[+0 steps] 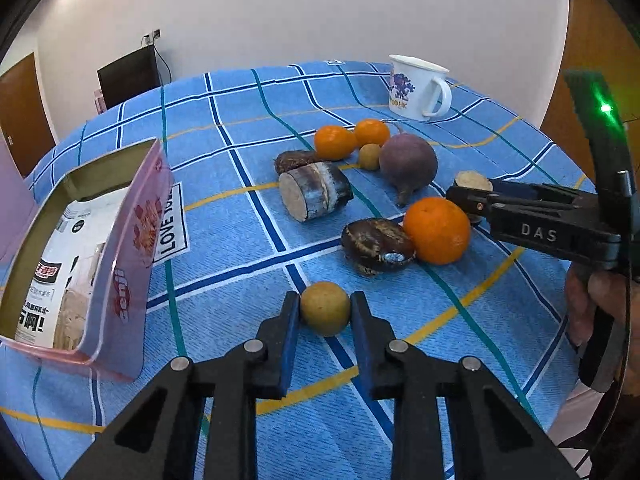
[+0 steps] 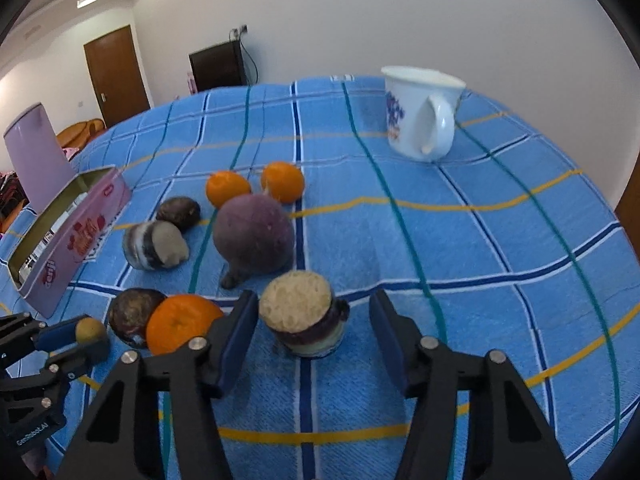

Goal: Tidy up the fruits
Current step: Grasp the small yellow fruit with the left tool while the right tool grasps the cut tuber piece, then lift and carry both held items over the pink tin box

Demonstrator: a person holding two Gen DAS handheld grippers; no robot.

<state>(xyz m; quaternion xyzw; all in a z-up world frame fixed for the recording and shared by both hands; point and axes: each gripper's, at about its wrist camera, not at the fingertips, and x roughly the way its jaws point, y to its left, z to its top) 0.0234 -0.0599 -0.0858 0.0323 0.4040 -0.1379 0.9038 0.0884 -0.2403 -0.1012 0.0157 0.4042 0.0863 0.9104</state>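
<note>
1. yellow-brown small round fruit [image 1: 325,308] sits on the blue checked cloth [image 1: 248,120] of the desk, between the pads of the left hand-held gripper [image 1: 325,312]. pads look touching or nearly touching both sides; i read it as pinching the fruit, not yet lifted.
2. right hand-held gripper [image 2: 314,328] is spread wide around the cut root stub [image 2: 302,316], which stands upright on the cloth. clear gap on both sides, no contact.
3. likely target: open pink tin [image 1: 132,240] to the left, with a printed packet already inside. the white mug [image 1: 418,86] at the far edge is the other candidate.
4. left: keep the squeeze light, since the fruit is round and can pop out forward. lift straight up before swinging toward the tin, and clear its near wall.
5. right: centre the stub before closing. the left pad is close to the orange [image 2: 180,324], so closing off-centre may nudge it into the dark brown fruit [image 2: 132,316] touching it.
6. grip the stub low on the banded skin, not on the crumbly cut top.
7. purple beet [image 2: 252,236] stands just behind the stub, so don't push forward.
</note>
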